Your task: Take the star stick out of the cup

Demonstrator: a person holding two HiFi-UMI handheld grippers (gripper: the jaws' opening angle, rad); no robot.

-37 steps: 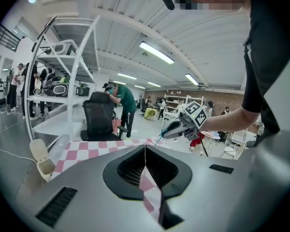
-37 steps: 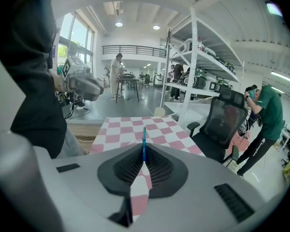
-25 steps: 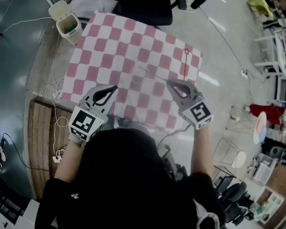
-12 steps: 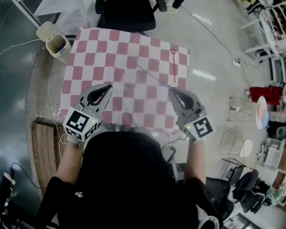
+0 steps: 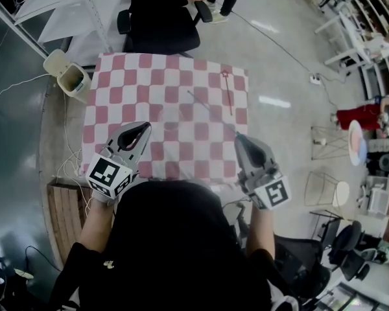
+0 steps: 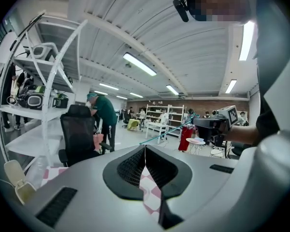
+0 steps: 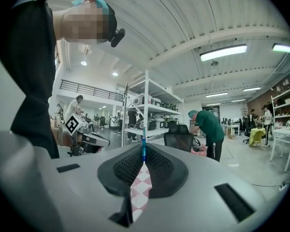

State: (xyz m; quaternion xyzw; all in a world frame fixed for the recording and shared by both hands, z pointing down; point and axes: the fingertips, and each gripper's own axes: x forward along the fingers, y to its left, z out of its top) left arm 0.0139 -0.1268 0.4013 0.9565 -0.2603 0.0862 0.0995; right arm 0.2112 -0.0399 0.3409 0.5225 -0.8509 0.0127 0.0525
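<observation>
our right gripper (image 5: 238,137) has its jaws clamped on the near end of the thin blue-green star stick (image 7: 143,149), which reaches out above the middle of the checkered desk (image 5: 117,76). its far end is too fine to make out, and we cannot pick out the cup. our left gripper (image 5: 145,127) hovers over the desk's near left part, jaws pressed together on nothing. a red stick (image 5: 228,94) lies flat near the desk's far right corner. the risk, as we judge it: the hold is on the very end of a long, slender stick, so a quick swing could make it pivot or slip free, or sweep its tip into the red stick.
</observation>
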